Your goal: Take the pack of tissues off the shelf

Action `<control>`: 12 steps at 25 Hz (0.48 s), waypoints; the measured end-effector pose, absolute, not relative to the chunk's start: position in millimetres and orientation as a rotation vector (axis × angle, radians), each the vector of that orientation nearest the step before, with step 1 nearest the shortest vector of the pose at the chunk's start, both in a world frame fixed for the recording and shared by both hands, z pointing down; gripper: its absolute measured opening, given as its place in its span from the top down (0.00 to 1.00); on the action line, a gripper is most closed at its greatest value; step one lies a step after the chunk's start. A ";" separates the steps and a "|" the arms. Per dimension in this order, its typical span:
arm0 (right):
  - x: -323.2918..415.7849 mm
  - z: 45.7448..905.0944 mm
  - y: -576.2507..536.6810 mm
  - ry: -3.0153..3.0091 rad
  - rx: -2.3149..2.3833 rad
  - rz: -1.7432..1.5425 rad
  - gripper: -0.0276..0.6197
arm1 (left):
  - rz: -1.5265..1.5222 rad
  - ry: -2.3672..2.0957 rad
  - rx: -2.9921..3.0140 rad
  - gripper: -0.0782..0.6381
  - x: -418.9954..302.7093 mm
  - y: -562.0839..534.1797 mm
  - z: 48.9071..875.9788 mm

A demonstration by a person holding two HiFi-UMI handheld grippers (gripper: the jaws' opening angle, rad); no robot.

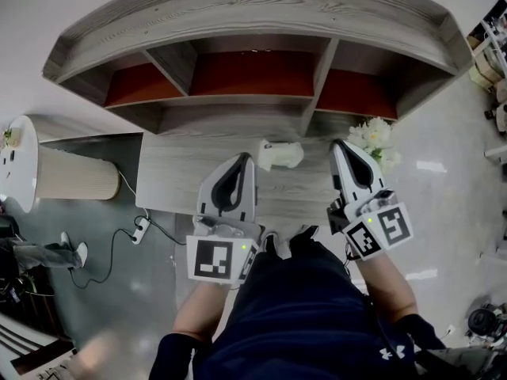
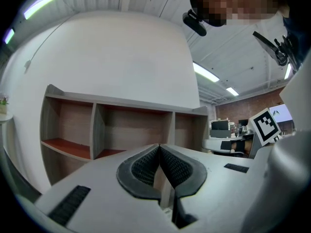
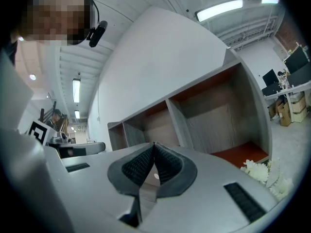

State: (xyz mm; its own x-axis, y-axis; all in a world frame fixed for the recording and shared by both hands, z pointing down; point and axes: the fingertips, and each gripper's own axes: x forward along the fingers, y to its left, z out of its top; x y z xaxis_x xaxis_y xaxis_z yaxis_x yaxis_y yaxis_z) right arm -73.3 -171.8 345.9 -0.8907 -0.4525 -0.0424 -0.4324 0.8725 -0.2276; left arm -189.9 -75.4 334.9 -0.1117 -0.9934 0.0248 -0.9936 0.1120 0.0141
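Observation:
A pale pack of tissues [image 1: 280,154] lies on the grey wooden ledge [image 1: 182,172] below the shelf unit [image 1: 253,22], whose three compartments have red-brown floors. My left gripper [image 1: 247,158] is just left of the pack and my right gripper [image 1: 337,143] a little to its right; neither touches it. Both point level at the shelf. In the left gripper view the left gripper [image 2: 159,147] has its ribbed pads together with nothing between them. The right gripper [image 3: 154,144] is also shut and empty. The pack is hidden behind the jaws in both gripper views.
White flowers [image 1: 372,137] stand on the ledge right of my right gripper, flowers [image 3: 265,174] also low right in the right gripper view. A round white table [image 1: 17,161] and ribbed beige cylinder [image 1: 75,176] are at the left. A power strip [image 1: 141,228] lies on the floor.

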 end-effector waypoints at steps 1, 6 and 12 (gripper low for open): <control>-77.9 354.8 -171.7 2.977 -0.690 -0.319 0.94 | -0.001 -2.325 2.053 0.87 -191.4 -73.1 337.4; -111.3 415.7 -167.5 3.223 -0.604 -0.235 0.94 | 0.016 -2.324 1.952 0.87 -199.5 -58.6 357.5; -160.6 523.5 -162.7 3.660 -0.384 0.397 0.75 | 0.036 -2.333 1.847 0.87 -211.7 -34.8 383.5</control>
